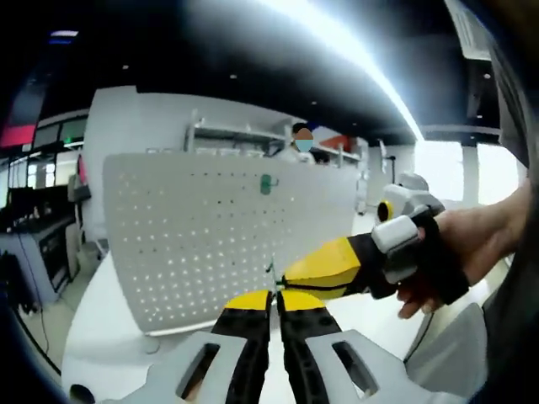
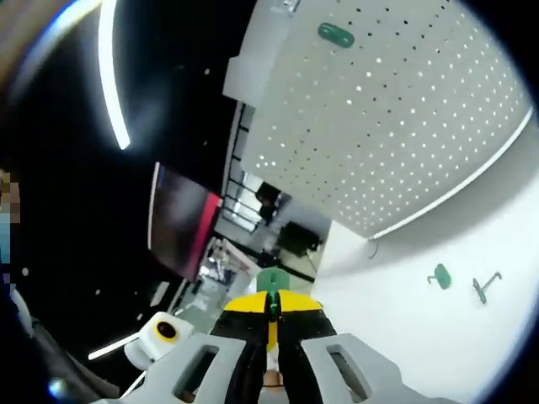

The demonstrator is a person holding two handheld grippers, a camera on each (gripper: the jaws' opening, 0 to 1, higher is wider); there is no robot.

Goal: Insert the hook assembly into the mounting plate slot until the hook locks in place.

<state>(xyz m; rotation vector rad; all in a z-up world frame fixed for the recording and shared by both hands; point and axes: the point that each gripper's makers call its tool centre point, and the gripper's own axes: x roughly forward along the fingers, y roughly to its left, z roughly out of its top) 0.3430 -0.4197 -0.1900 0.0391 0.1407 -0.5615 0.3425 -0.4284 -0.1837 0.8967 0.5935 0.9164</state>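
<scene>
Workspace is a white table [image 1: 109, 311] with a white perforated pegboard [image 1: 194, 244] standing upright on it; dim room behind with bright ceiling light strips, shelving and a person behind the board. Green hook piece [image 1: 268, 183] already hangs high on the pegboard, also seen in the right gripper view [image 2: 336, 34].

Loose on the table in the right gripper view: a green hook piece [image 2: 439, 276], a bare metal hook [image 2: 485, 286] just beside it, and a small wire hook [image 2: 372, 249] near the pegboard's foot.

Left gripper [image 1: 273, 301]: yellow-tipped jaws nearly together, a thin wire piece at the tips, too small to tell if gripped. Right gripper [image 2: 272, 305]: jaws pinched on a green hook assembly [image 2: 271, 280], held up off the table. In the left gripper view the right gripper comes in from the right, a hand [image 1: 472, 244] holding it, tips meeting the left gripper's tips in front of the pegboard.
</scene>
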